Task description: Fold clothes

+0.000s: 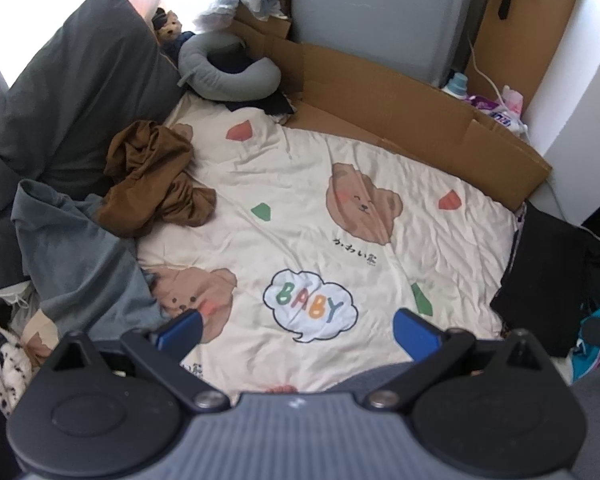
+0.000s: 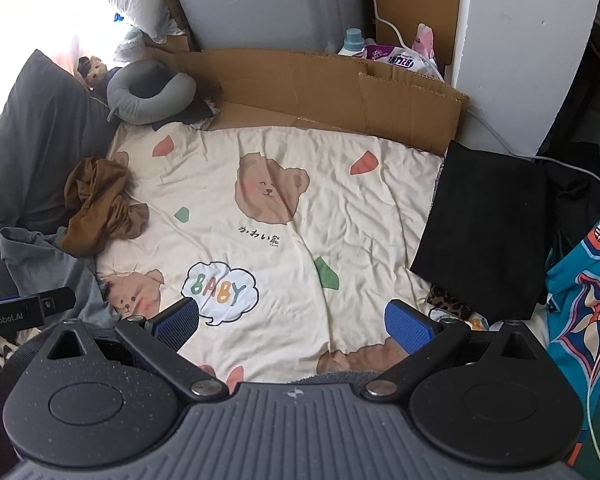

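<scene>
Overhead, two handheld tools hover above a bed spread with a cream bear-print quilt [image 2: 284, 216], each with its blue pads set wide apart and nothing between them: the left tool [image 1: 296, 330] and the right tool [image 2: 292, 326] both look down at the "BABY" speech bubble [image 2: 220, 294] printed on the quilt.

Nearest, left of that bubble, a grey-blue garment [image 1: 80, 256] lies slumped over the quilt's edge. Right of the bubble, a black garment [image 2: 488, 224] lies flat with straight edges, looking folded. Farther back and left of the bubble, a brown garment [image 1: 156, 184] sits in a crumpled heap against a dark grey pillow [image 1: 76, 92]. Beyond the bubble, flattened cardboard [image 2: 324, 88] lines the bed's far side, with a grey neck pillow [image 2: 152, 92] at its left end.

With one piece flat and two still bunched, the folding appears partly done. The risks lie in the cloth: a pinch at the brown heap could catch several layers, or the quilt beneath, and drag the whole knot rather than one edge. The grey-blue piece, overlapping other fabric, could pull its neighbours along and could slide off the bed.
</scene>
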